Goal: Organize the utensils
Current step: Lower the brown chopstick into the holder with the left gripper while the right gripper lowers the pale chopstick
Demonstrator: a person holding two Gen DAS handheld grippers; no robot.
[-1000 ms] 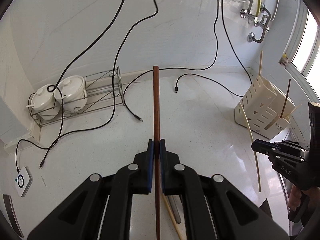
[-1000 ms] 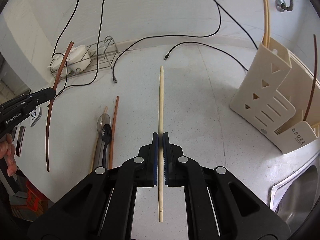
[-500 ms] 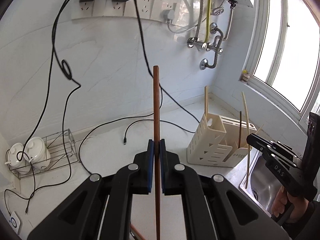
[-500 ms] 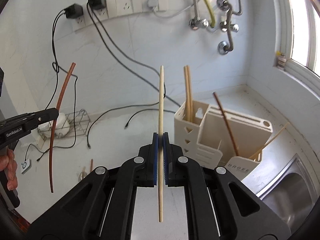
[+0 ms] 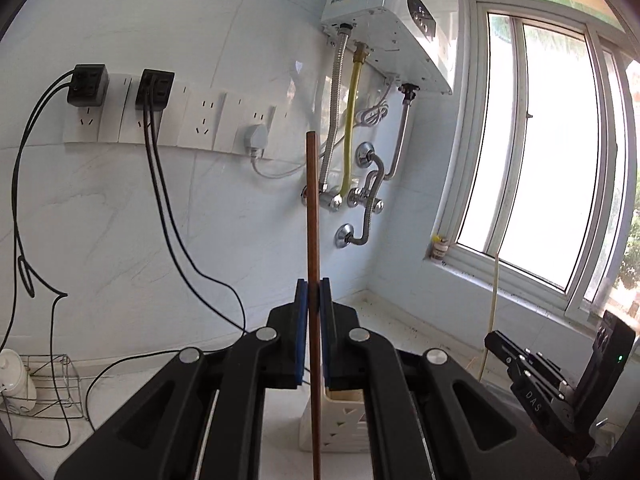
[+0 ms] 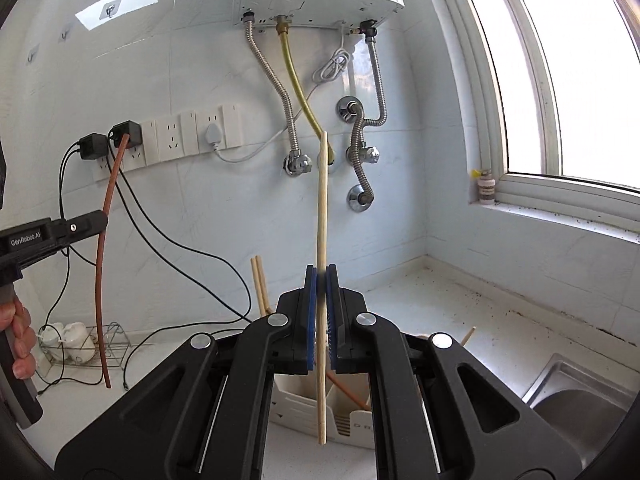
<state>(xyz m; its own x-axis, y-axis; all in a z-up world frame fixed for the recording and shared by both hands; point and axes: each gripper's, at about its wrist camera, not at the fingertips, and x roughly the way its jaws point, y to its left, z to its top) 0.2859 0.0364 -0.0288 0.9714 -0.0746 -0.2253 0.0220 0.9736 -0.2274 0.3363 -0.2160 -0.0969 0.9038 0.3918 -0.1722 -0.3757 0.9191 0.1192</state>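
Some sticks already stand in the white holder [image 6: 304, 408] at the bottom middle, but the left gripper [image 5: 313, 300] pinches a brown chopstick [image 5: 313, 240] and the right gripper [image 6: 321, 284] a pale chopstick [image 6: 322, 220], both not yet dropped in.

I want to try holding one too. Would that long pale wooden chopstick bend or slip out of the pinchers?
The pale wooden chopstick looks straight above and below the right gripper, so it is probably stiff. It is thin, so likely light. Pinched near its middle by closed jaws, it might still pivot if bumped.
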